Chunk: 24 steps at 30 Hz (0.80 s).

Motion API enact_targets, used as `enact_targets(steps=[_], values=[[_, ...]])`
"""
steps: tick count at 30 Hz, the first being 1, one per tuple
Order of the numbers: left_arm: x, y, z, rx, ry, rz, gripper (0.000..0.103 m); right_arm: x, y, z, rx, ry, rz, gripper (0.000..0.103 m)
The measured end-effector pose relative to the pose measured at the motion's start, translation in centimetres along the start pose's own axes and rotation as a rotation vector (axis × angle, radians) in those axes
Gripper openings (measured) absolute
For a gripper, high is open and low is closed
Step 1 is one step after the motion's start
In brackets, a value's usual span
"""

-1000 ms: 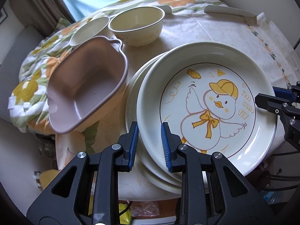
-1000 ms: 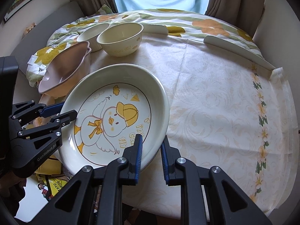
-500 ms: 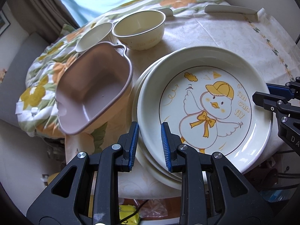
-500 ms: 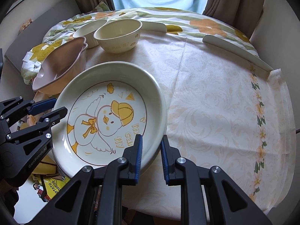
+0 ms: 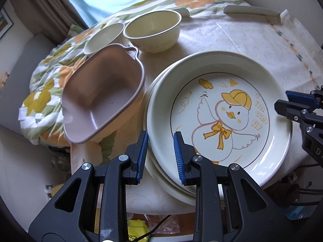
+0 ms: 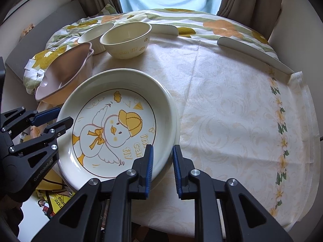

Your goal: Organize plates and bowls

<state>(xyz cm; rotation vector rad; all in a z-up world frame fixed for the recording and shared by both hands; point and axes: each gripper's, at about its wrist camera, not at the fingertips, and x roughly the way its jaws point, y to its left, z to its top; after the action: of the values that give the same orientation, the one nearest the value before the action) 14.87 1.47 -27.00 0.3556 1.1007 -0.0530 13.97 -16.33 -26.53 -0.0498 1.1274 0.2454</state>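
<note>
We've got both sets of jaws pinching the duck plate (image 5: 220,113): left gripper (image 5: 160,157) clamps its rim at seven o'clock, right gripper (image 6: 162,166) at the opposite edge. The plate sits atop the plate stack (image 5: 161,173), which overhangs the tabletop (image 6: 232,100) edge. Pink dish (image 5: 103,98) at ten o'clock, two cream bowls (image 5: 153,32) beyond. Risk, we reckon: glazed rim slipping from the narrow pads, or a nudge tipping the stack off.
</note>
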Motion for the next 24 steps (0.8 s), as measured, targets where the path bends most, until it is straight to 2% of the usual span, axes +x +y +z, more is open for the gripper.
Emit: enact_targets(steps=[3, 8, 15, 16, 17, 18, 19, 20, 21, 24], values=[[-0.1, -0.2, 0.1, 0.003, 0.001, 0.007, 0.026, 0.0, -0.3, 0.0, 0.019, -0.001, 0.021, 0.018], [-0.8, 1.0, 0.4, -0.058, 0.001, -0.047, 0.026, -1.5, -1.4, 0.4, 0.058, -0.044, 0.047, 0.018], [-6.3, 3.8, 1.6, -0.152, -0.111, -0.047, 0.026, -5.9, -1.8, 2.4, 0.028, -0.134, 0.125, 0.018], [-7.3, 4.4, 1.7, -0.174, -0.129, -0.045, 0.032, -6.6, -1.6, 2.8, 0.014, -0.154, 0.135, 0.027], [-8.1, 5.0, 1.8, -0.196, -0.143, -0.042, 0.052, -7.2, -1.4, 3.3, 0.002, -0.175, 0.145, 0.036], [-8.8, 5.7, 1.9, -0.222, -0.161, -0.036, 0.069, -8.0, -1.3, 3.8, -0.012, -0.199, 0.164, 0.062], [-9.7, 6.4, 1.8, -0.255, -0.188, -0.024, 0.097, -8.4, -1.1, 4.2, -0.023, -0.217, 0.184, 0.082], [-10.6, 7.1, 1.6, -0.287, -0.220, -0.007, 0.103, -8.9, -0.9, 4.7, -0.033, -0.237, 0.204, 0.087], [-11.4, 7.7, 1.4, -0.314, -0.243, 0.006, 0.103, -9.4, -0.7, 5.3, -0.048, -0.258, 0.224, 0.088], [-12.6, 9.7, 1.1, -0.381, -0.246, 0.010, 0.103, -10.0, 0.0, 6.8, -0.096, -0.280, 0.270, 0.089]])
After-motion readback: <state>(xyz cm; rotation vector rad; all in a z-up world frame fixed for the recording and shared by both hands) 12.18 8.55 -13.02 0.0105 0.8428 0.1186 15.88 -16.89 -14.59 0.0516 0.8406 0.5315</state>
